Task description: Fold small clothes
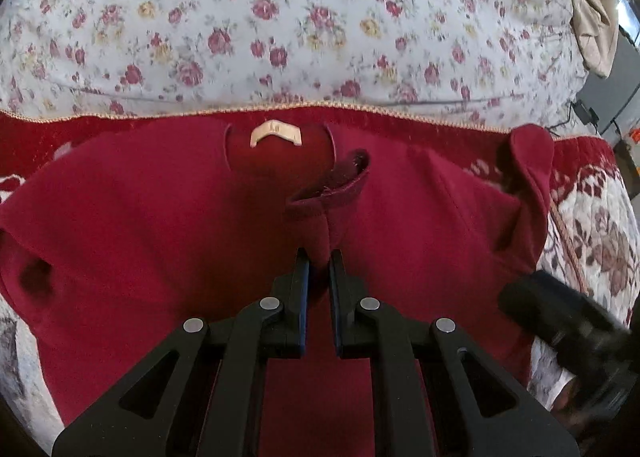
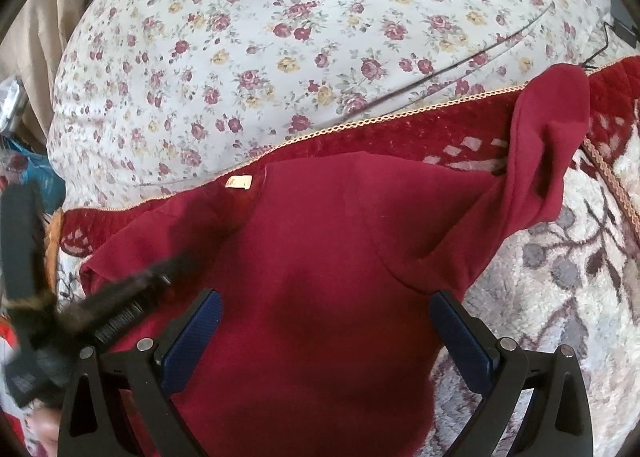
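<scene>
A dark red long-sleeved top (image 1: 160, 217) lies spread on the bed, its cream neck label (image 1: 275, 133) at the far side. My left gripper (image 1: 321, 261) is shut on a ridge of one sleeve, and that sleeve's cuff (image 1: 328, 185) lies folded over the chest just past the fingertips. The other sleeve (image 2: 552, 145) is bunched and raised at the right. My right gripper (image 2: 326, 317) hangs open over the top's (image 2: 320, 257) body with nothing between its blue pads (image 2: 196, 333). In the right wrist view the left gripper (image 2: 120, 297) is a blur at the left.
The top rests on a quilted blanket with a red border (image 1: 440, 125) and a pale flowered middle (image 2: 560, 277). Beyond it is a white sheet with small roses (image 1: 280, 17). A dark cable (image 2: 480, 53) crosses the sheet. The right gripper's body (image 1: 568, 321) shows blurred at the lower right.
</scene>
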